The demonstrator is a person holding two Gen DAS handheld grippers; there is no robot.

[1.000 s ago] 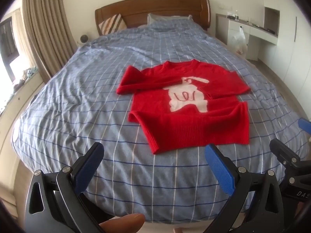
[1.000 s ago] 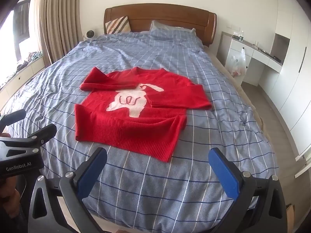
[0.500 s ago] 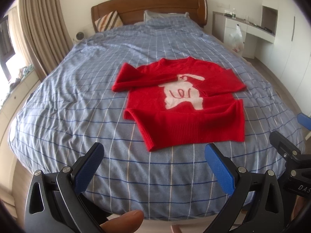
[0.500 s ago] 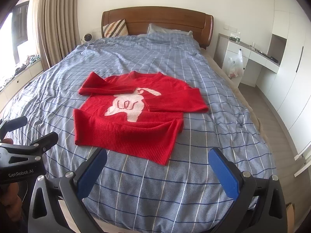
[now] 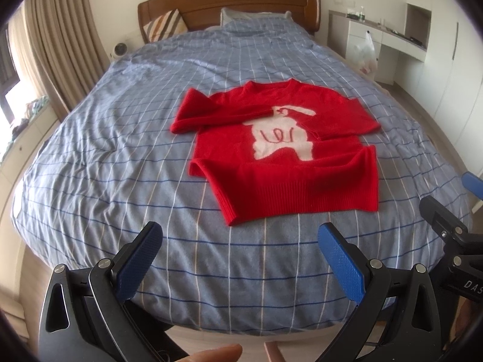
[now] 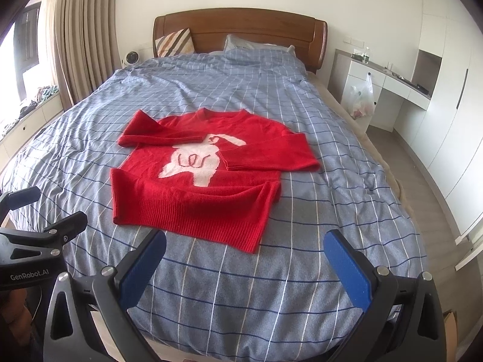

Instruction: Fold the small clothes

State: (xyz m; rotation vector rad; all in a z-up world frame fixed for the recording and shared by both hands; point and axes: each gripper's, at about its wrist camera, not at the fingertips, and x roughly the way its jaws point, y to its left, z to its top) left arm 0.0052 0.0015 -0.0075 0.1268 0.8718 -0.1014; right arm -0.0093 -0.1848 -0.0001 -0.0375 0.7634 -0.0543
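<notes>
The right wrist view catches "GenRobot.AI" printed in white on the body of the left gripper (image 6: 45, 211) at its left edge; the left wrist view shows only the letters "DAS" on the right gripper (image 5: 452, 208) at its right edge. Both sets of blue-padded jaws stand wide apart, holding nothing, above the foot of the bed (image 5: 90, 138). The red sweater (image 5: 280, 157) with a white animal figure lies face up mid-bed on the blue checked duvet, its 2 sleeves folded across the chest and the hem turned up. Behind are a wooden headboard (image 6: 241, 30), a striped cushion (image 6: 175, 43) and beige curtains (image 6: 87, 39). A white plastic bag (image 6: 360, 99) hangs at the white desk (image 6: 392, 84).
</notes>
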